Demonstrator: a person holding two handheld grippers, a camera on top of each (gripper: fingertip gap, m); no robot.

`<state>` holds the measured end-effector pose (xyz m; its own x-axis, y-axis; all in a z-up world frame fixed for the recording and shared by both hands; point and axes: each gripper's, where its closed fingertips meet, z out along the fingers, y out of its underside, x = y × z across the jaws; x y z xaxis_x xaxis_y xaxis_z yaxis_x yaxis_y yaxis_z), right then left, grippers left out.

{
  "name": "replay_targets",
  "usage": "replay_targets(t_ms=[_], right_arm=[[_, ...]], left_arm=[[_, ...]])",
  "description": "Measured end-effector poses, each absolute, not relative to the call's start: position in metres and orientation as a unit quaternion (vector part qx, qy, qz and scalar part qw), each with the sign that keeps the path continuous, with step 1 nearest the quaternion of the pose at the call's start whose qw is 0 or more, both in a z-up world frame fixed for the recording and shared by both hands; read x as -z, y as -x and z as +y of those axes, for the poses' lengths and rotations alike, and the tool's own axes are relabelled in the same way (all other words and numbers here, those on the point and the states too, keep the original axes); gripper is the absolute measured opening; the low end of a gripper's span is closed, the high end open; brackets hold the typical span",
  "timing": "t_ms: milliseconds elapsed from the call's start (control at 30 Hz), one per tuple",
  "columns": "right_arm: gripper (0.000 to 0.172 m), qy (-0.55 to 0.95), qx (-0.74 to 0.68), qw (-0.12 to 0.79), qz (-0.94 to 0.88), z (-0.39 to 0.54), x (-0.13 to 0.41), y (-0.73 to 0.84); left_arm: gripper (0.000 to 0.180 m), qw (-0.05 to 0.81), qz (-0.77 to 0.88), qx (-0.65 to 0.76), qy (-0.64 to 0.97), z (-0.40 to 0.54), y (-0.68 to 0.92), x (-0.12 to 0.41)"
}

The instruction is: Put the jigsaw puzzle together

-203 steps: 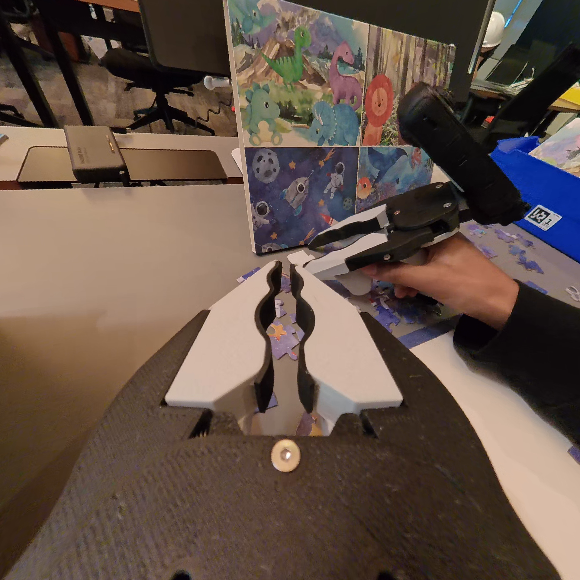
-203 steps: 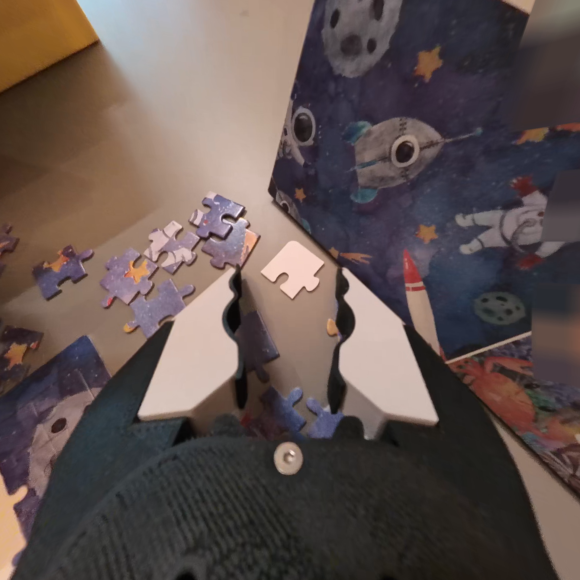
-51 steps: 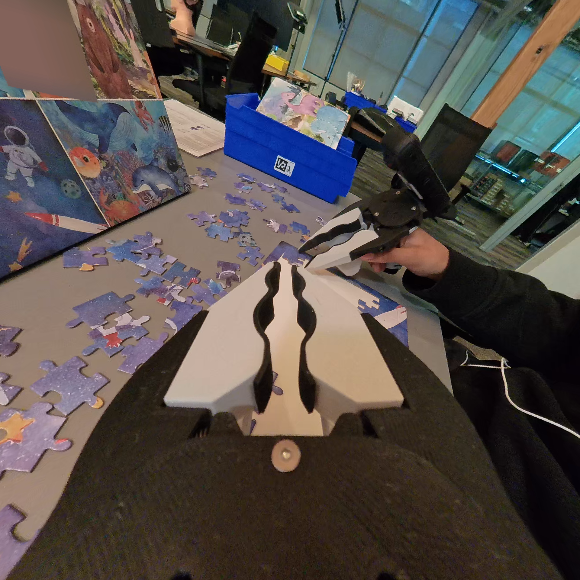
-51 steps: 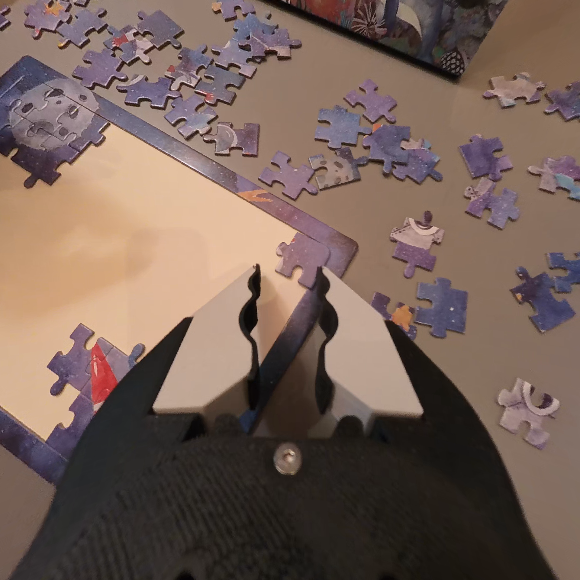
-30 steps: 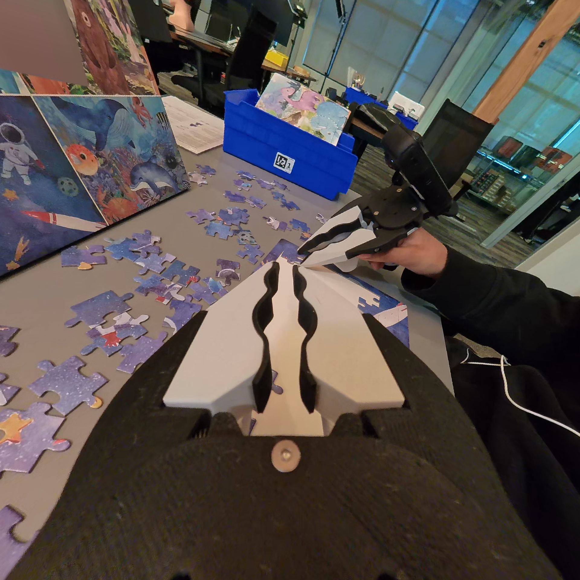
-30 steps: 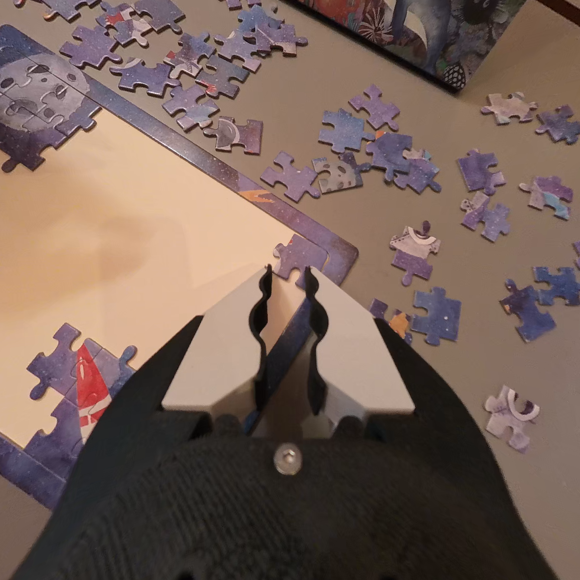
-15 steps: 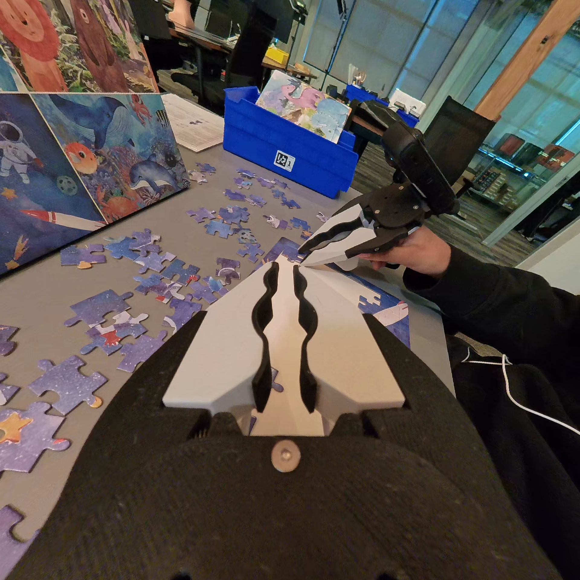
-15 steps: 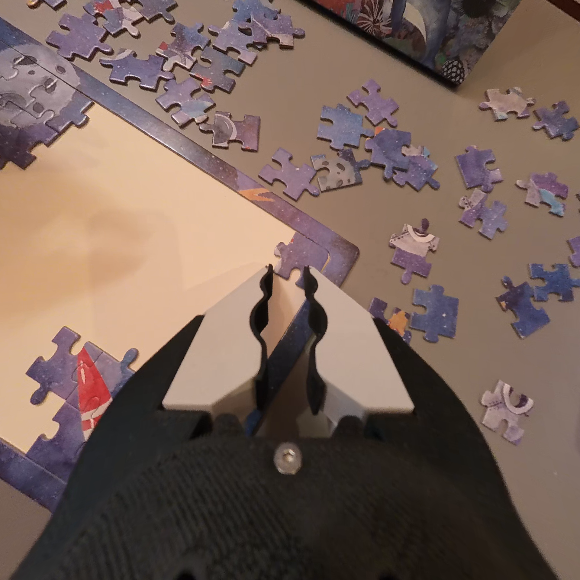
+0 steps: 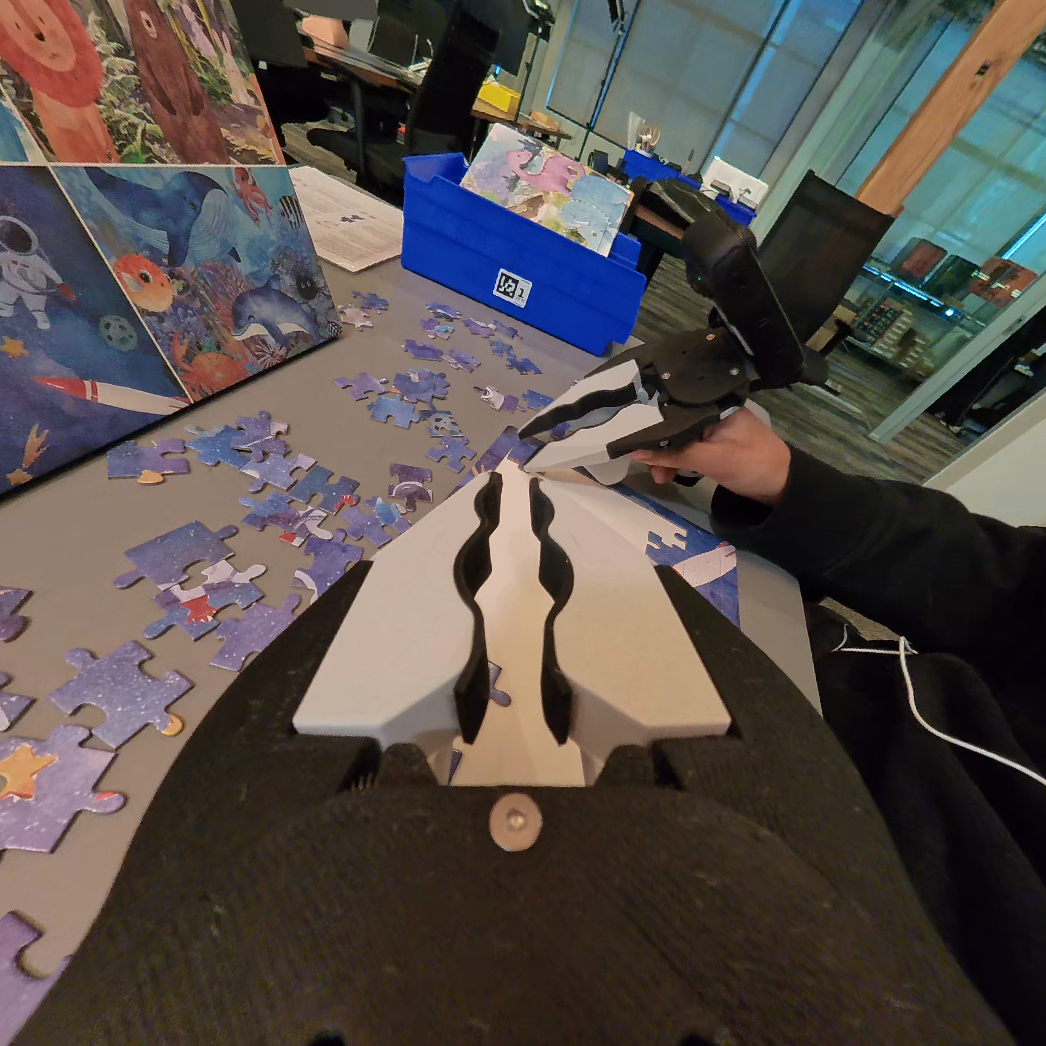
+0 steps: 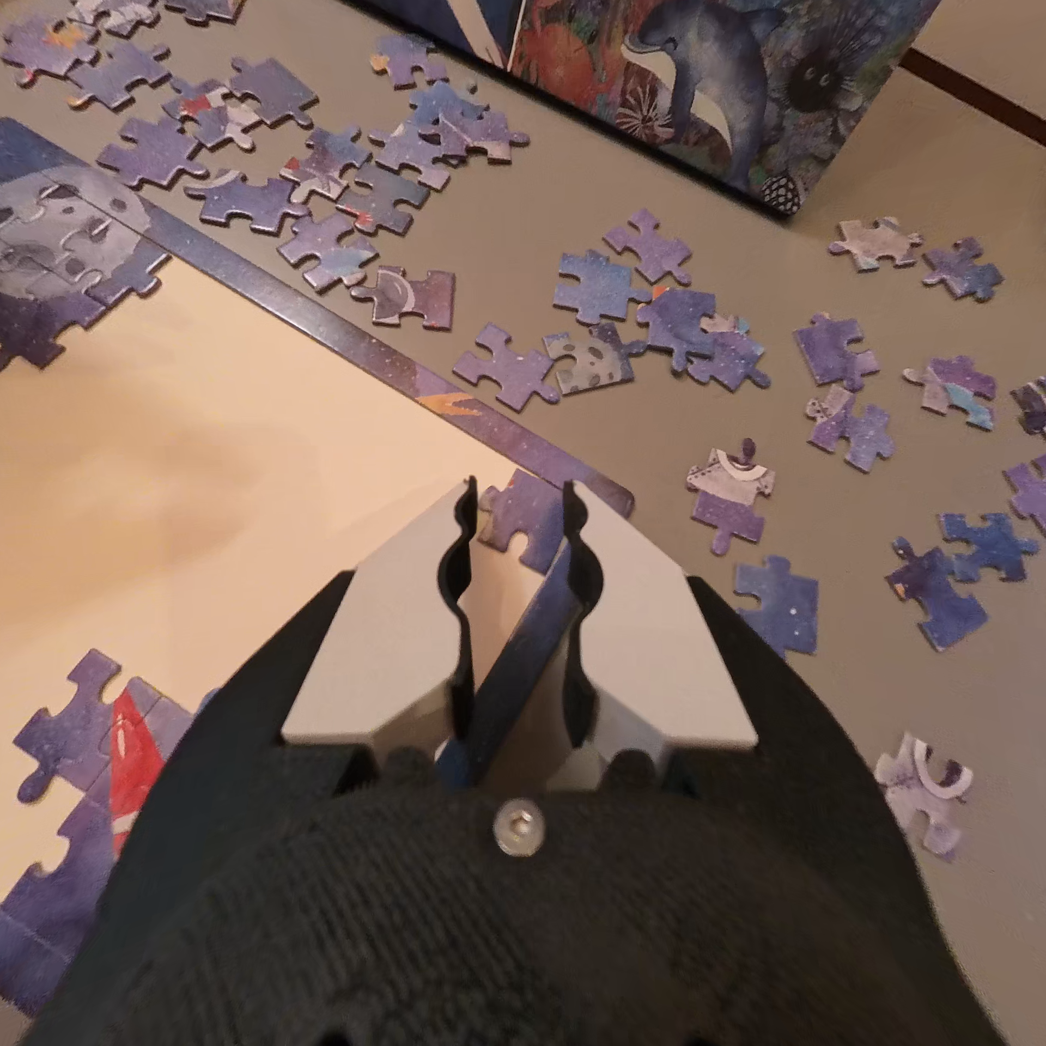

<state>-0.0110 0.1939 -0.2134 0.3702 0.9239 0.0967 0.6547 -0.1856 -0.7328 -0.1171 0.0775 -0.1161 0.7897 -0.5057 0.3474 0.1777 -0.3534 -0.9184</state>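
Right gripper (image 10: pixel 519 498) just spread wider over the corner piece (image 10: pixel 529 523); left gripper (image 9: pixel 514 480) stays nearly shut, empty.

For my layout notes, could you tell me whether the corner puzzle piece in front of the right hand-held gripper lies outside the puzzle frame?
No, the corner puzzle piece lies inside the puzzle frame, tucked into its corner on the cream backing.

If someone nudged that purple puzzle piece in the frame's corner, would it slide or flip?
Probably slide: the piece looks thin, flat and stiff, lying on the smooth cream tray. It likely weighs little. The raised frame border beside it should stop it on that side.
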Motion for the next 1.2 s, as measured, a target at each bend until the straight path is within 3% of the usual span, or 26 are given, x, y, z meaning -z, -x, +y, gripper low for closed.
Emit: replay_targets(t_ms=[600,1200], right_arm=[[0.037,0.756,-0.168,0.362,-0.519,0.199,0.216,0.008],[0.034,0.76,-0.151,0.397,-0.492,0.216,0.193,-0.016]], left_arm=[[0.009,0.556,0.109,0.305,0.765,0.077,0.117,0.117],[0.01,0.556,0.109,0.305,0.765,0.077,0.117,0.117]])
